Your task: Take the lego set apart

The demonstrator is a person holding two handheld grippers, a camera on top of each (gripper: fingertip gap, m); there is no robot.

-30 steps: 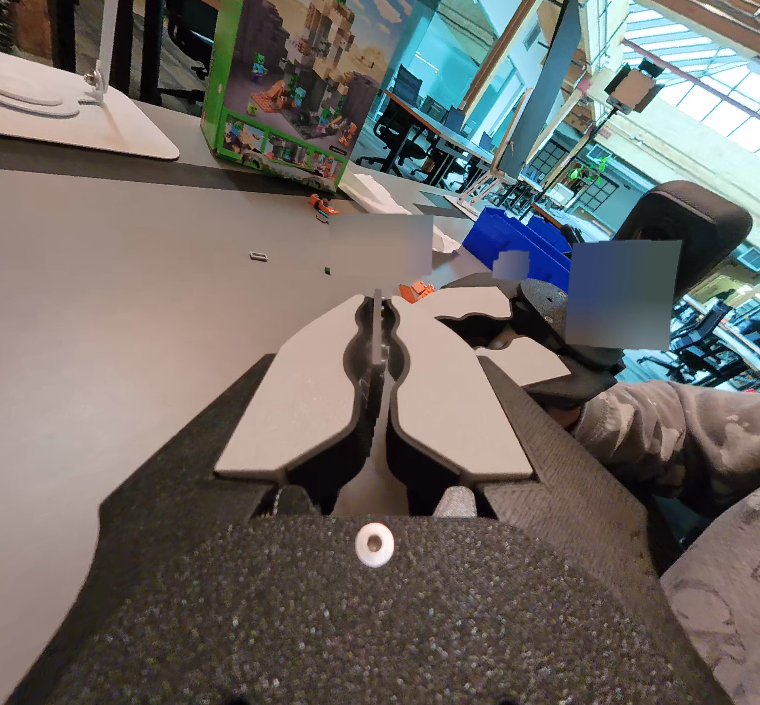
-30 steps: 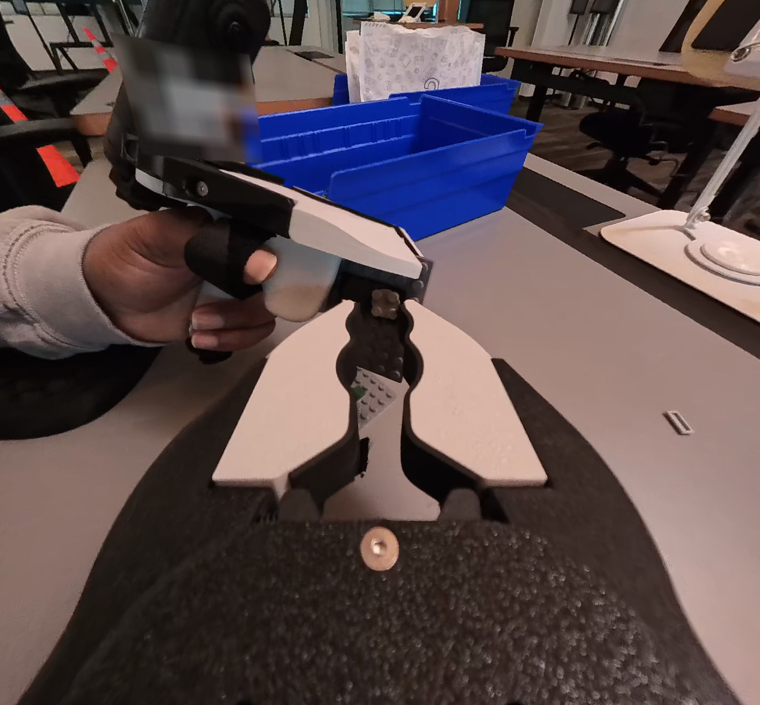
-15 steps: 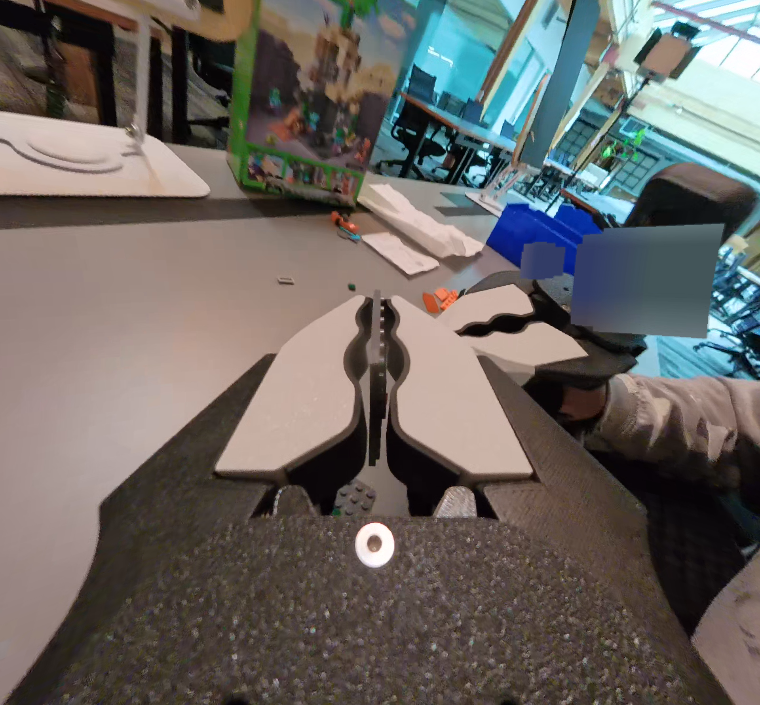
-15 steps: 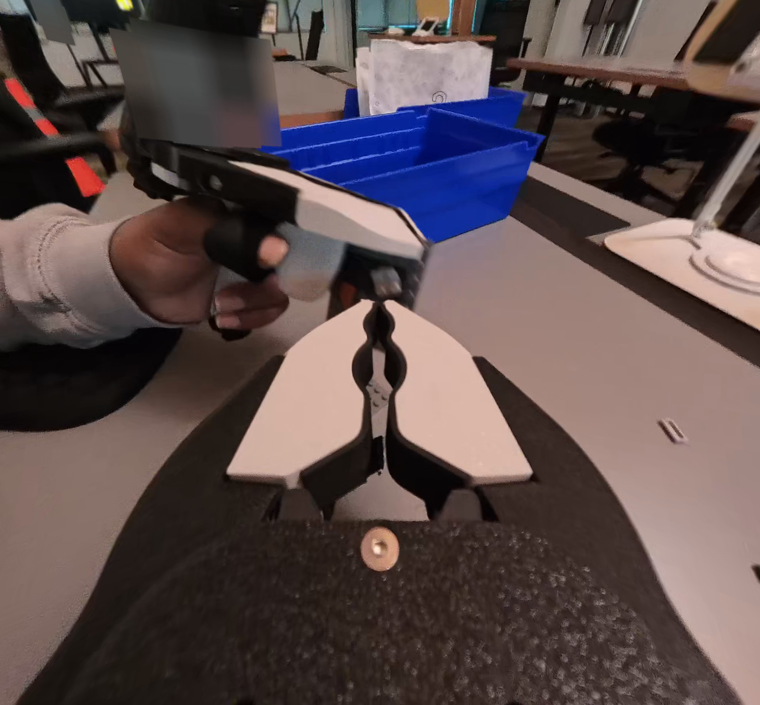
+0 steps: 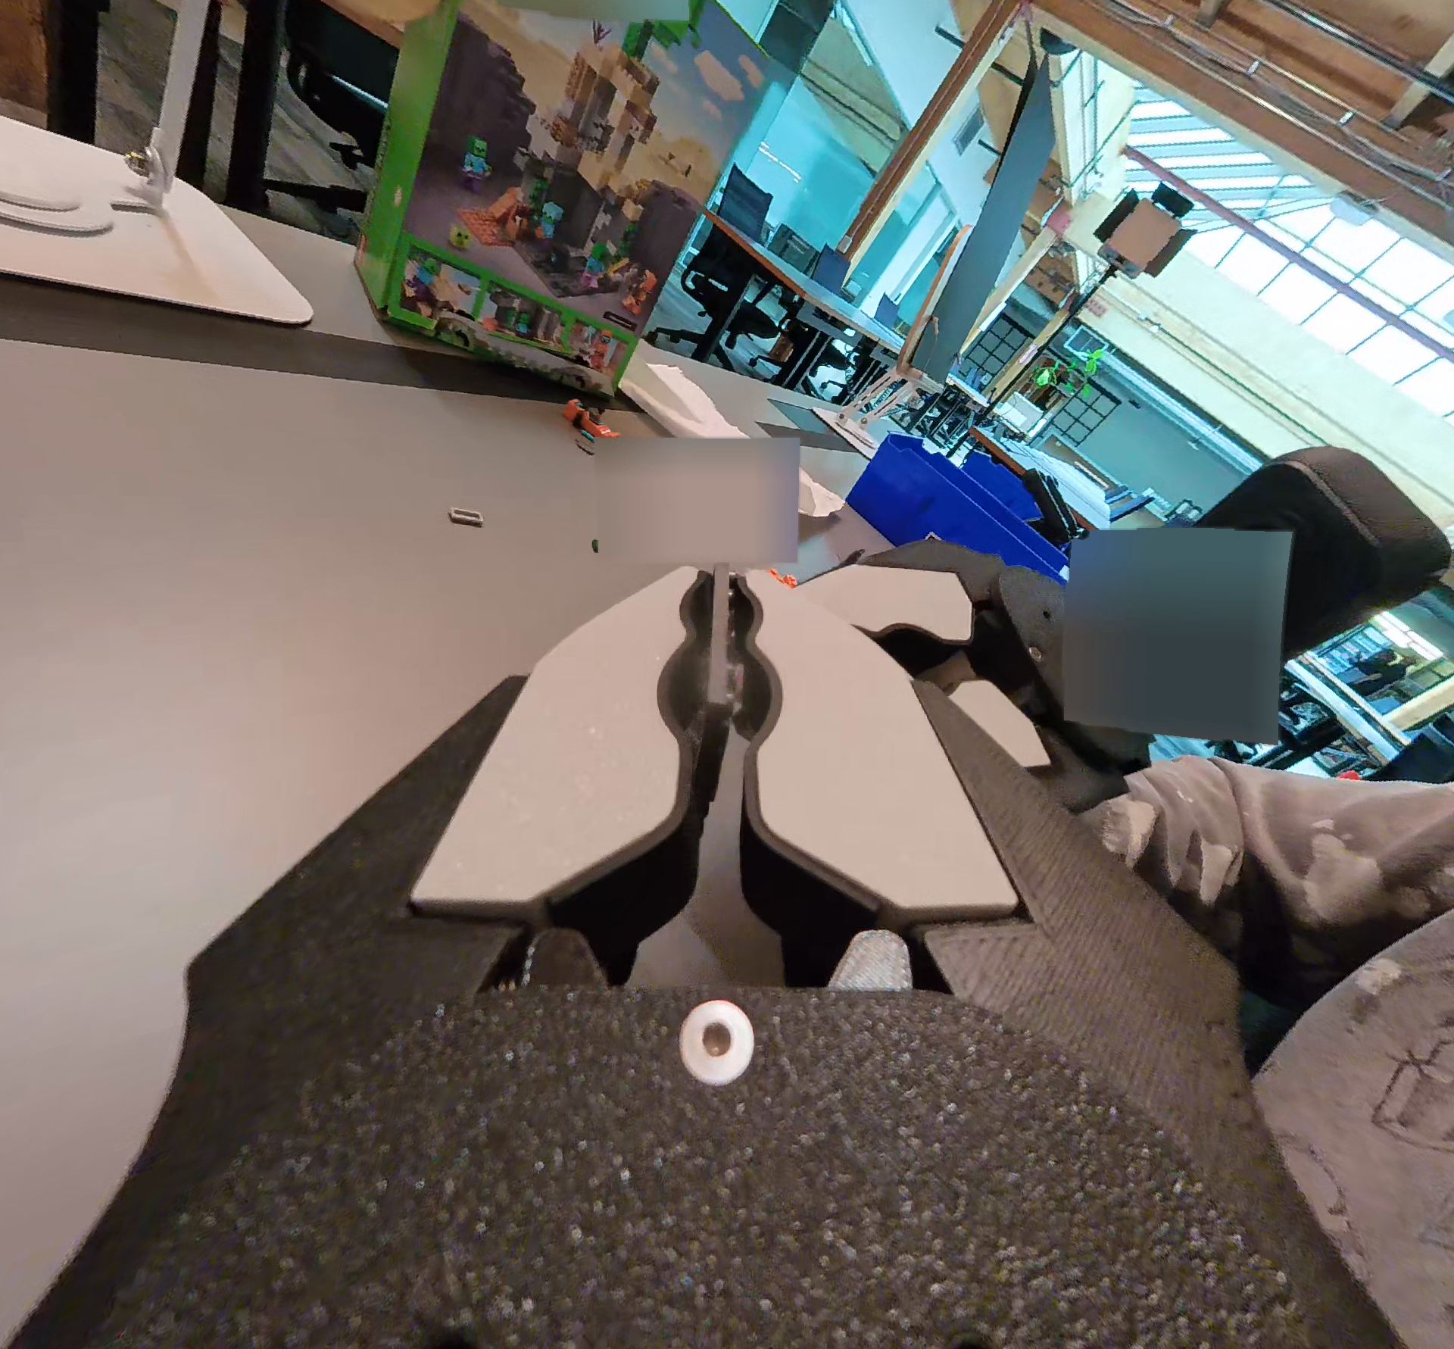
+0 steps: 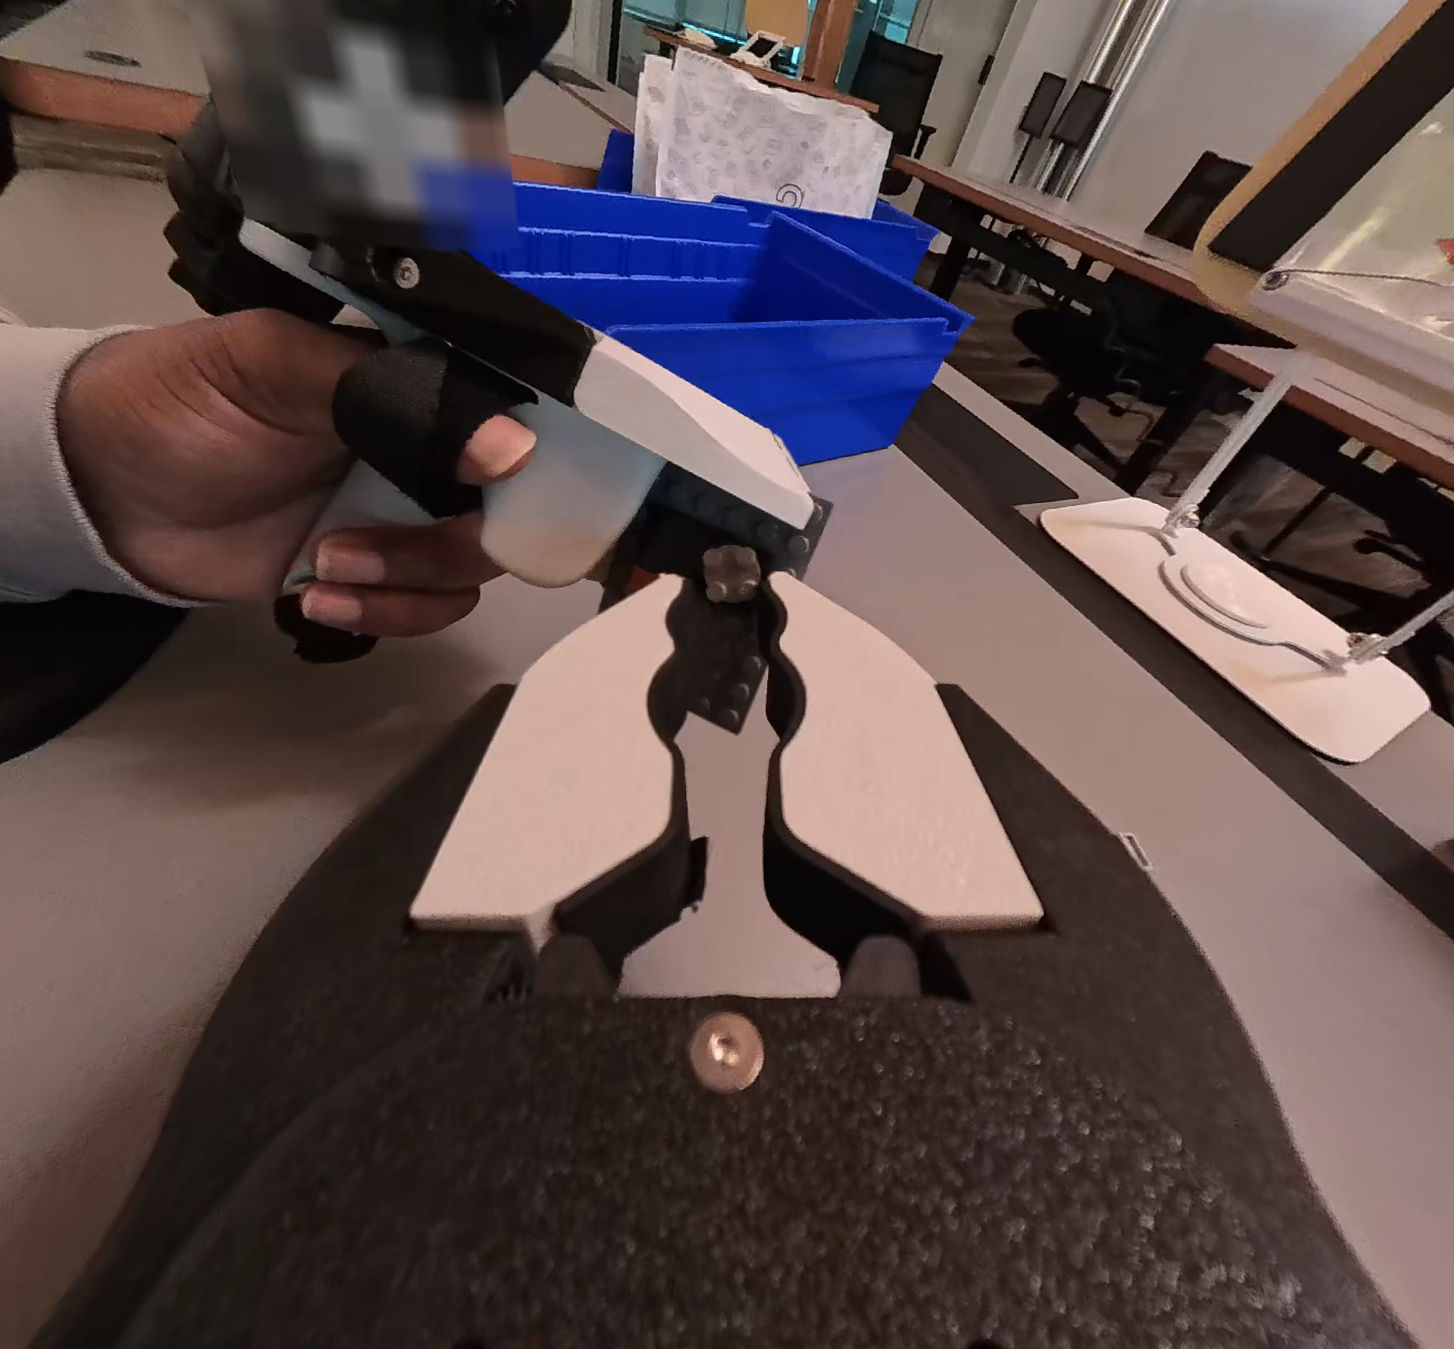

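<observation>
Left tongs (image 6: 795, 516) reach in from the left, closed flat on a dark studded plate (image 6: 806, 536), held clear of the worktop (image 6: 1023, 682). Right tongs (image 6: 720, 603) stand narrow around a small grey piece (image 6: 730, 575) and a dark plate (image 6: 728, 674) hanging under it. Plate's long axis runs along the left tongs; a split likely needs the right tongs pulling down and away.
</observation>
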